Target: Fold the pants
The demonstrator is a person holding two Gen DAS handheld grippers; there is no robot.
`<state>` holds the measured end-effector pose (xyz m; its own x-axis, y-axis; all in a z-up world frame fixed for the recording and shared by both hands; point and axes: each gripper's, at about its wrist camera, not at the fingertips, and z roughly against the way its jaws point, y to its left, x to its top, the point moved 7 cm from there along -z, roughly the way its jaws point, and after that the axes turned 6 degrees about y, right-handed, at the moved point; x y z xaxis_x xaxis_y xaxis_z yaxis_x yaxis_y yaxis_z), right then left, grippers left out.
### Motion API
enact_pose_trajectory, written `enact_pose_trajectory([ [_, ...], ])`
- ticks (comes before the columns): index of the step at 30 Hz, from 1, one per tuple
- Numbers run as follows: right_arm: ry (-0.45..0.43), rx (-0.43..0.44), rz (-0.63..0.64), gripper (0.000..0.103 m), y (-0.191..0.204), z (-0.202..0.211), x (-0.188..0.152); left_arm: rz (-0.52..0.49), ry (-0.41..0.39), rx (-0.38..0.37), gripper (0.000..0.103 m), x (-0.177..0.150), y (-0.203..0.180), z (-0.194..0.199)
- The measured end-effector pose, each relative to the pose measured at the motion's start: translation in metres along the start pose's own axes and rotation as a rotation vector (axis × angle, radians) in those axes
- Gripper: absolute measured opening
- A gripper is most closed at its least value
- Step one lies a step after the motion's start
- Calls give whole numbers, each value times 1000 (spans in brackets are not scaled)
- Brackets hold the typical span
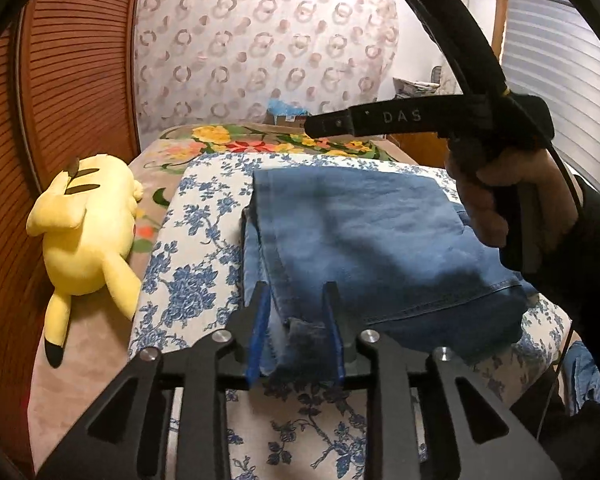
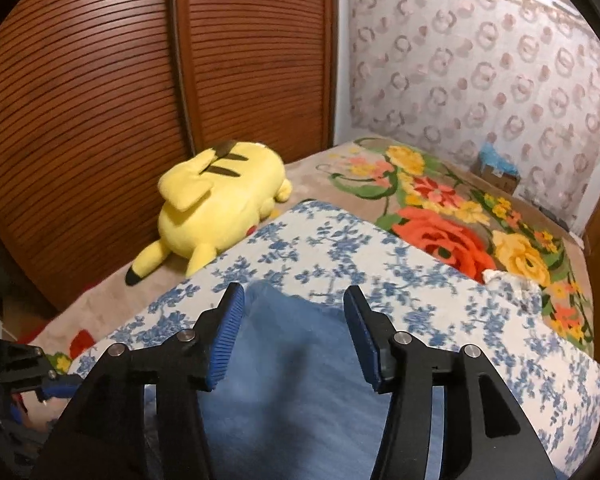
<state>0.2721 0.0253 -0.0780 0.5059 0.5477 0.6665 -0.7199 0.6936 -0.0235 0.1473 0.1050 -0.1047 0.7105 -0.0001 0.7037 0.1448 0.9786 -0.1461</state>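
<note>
1. Two grippers sit over the pants (image 1: 364,240), blue jeans lying folded on the blue-flowered cloth (image 1: 204,264) at the middle of the bed. The stacked layers suggest a fold has just been laid down.
2. Left gripper (image 1: 296,332), at 6 o'clock in its own view, stands partly open; a frayed corner of denim lies between the pads, which do not seem to press it, likely a release.
3. Right gripper (image 2: 292,336) is wide open, denim under the gap, nothing pinched. In the left view only its black body and the person's hand (image 1: 496,208) show at 3 o'clock.
4. Yellow plush toy (image 2: 220,196) lies at 10 o'clock, well apart, out of the way.
5. Hidden: the pants' right edge behind the hand, the near hem under the fingers; the waistband cannot be made out.
</note>
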Motion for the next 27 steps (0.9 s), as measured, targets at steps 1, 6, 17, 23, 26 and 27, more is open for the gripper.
enact_pose_trajectory([
  [1, -7, 6, -6, 53, -3, 4, -3, -5, 2, 0, 28, 1, -2, -1],
  [6, -30, 9, -41, 53, -19, 28, -23, -22, 5, 2, 33, 3, -12, -6],
  [17, -72, -32, -161, 53, -70, 90, -94, -48, 9, -29, 33, 11, -50, -17],
  [23, -68, -91, -188, 53, -95, 120, -136, -83, 23, -52, 33, 10, -74, -23],
  [26, -67, -135, -195, 53, -108, 134, -157, -94, 29, -60, 33, 9, -83, -26],
  [27, -68, -152, -204, 53, -113, 140, -165, -97, 31, -62, 33, 9, -86, -26],
])
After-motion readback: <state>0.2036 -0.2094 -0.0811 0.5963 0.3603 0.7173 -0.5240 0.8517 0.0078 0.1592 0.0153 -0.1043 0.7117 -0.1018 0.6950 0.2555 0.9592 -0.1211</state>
